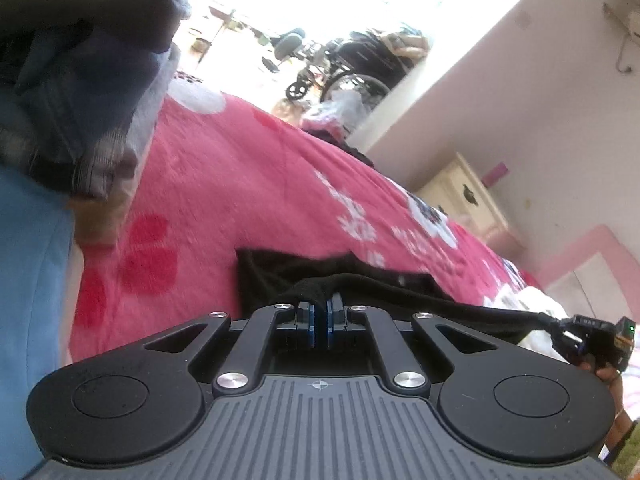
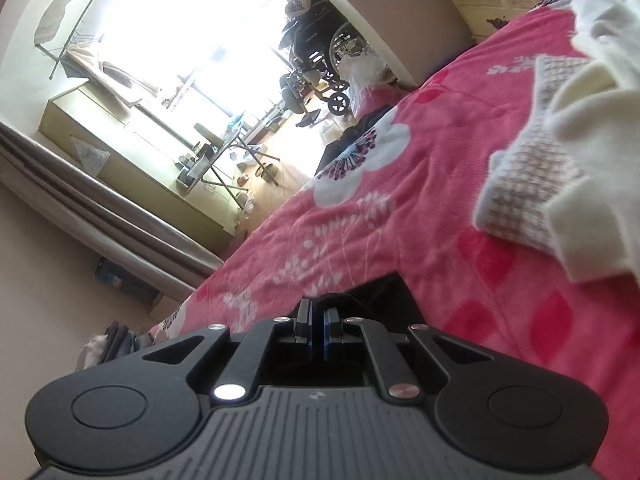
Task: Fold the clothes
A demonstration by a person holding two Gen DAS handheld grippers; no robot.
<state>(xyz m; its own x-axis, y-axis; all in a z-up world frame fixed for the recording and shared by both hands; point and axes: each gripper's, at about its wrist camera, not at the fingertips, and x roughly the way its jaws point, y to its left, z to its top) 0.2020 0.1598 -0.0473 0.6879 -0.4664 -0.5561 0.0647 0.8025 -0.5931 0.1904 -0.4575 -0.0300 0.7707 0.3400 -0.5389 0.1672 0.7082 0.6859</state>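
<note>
Left gripper point(image 1: 320, 312): jaws pressed together, pinching edge of black garment point(image 1: 280, 276). Cloth bunched over the blue pads, then stretched as a taut band rightward to right gripper point(image 1: 576, 334), seen small at frame edge w/ a green light on its body and part of a hand under it. Rest of garment lay flat on pink floral bedspread point(image 1: 240, 184), just ahead of the jaws.

Right gripper point(image 2: 319, 316) in own wrist view: jaws closed tight, black garment point(image 2: 384, 300) pinched betw. pads, dark fabric spreading right and forward of the tips onto pink floral bedspread point(image 2: 400, 200).

Pile of dark folded clothes point(image 1: 80, 92) stacked at upper left in left view, resting on bed edge, w/ light blue fabric point(image 1: 32, 280) below it at left border. Cream knit garment point(image 2: 560, 160) lay on bedspread to the right in right view, well apart from black garment, ribbed cuff toward cam.

Background: wheelchair point(image 1: 352, 68) by bright window; same wheelchair point(image 2: 320, 52) in right view. Cream nightstand point(image 1: 468, 200) against wall beside bed. Folding table point(image 2: 224, 148) near window, blown out by glare. Both views tilted, some blur.
</note>
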